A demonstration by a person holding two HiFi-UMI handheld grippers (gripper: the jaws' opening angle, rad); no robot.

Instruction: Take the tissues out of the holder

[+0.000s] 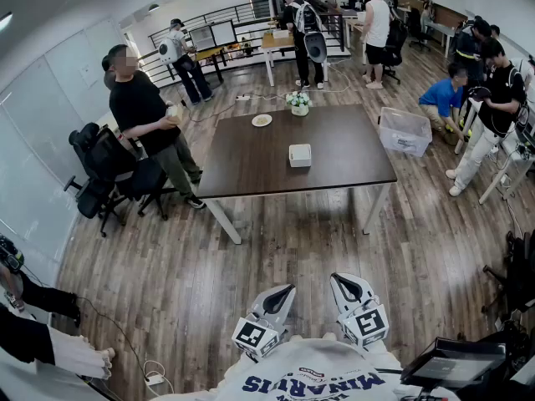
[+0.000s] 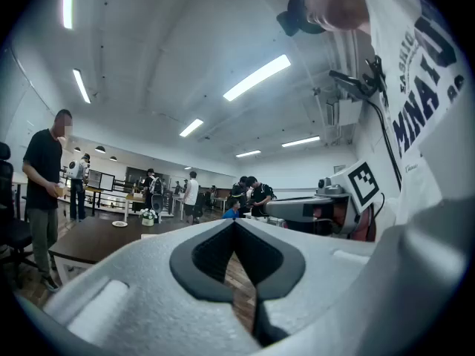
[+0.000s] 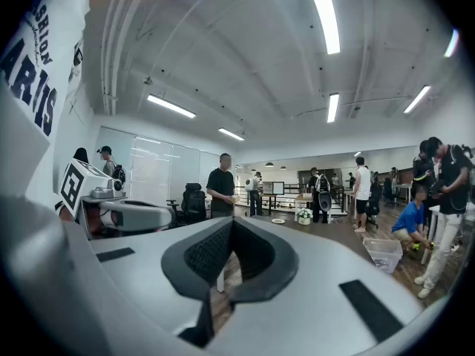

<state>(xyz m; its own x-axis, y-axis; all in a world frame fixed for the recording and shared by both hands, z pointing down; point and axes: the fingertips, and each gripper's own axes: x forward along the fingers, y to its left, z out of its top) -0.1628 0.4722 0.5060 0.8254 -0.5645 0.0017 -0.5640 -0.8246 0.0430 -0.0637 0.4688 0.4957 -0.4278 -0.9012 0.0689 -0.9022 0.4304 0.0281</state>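
Status: approach not yet begun. The holder (image 1: 299,154) is a small white box near the middle of the dark table (image 1: 251,170). It stands alone, well apart from the plate (image 1: 262,120) and the flowers (image 1: 298,103) at the far edge. Whether tissues show at its top cannot be told from this far off.

The left gripper (image 1: 282,294) and the right gripper (image 1: 344,282) are held side by side, close against the operator's shirt (image 1: 313,378) and pointing level across the floor (image 1: 276,266) toward the table. This looks like a carry posture, tucked in for walking rather than extended for work, since a wide stretch of floor lies between the grippers and the table.

Jaw state: in the left gripper view the pads of the left gripper (image 2: 236,222) meet at the tip, with only floor visible through the gap lower down. The right gripper (image 3: 232,221) shows the same. Both are fully closed with nothing in them.

Judgement: the near side of the table is free of chairs, so a straight walk up to it should serve. One gripper will probably need to steady the holder while the other opens to draw the tissues.
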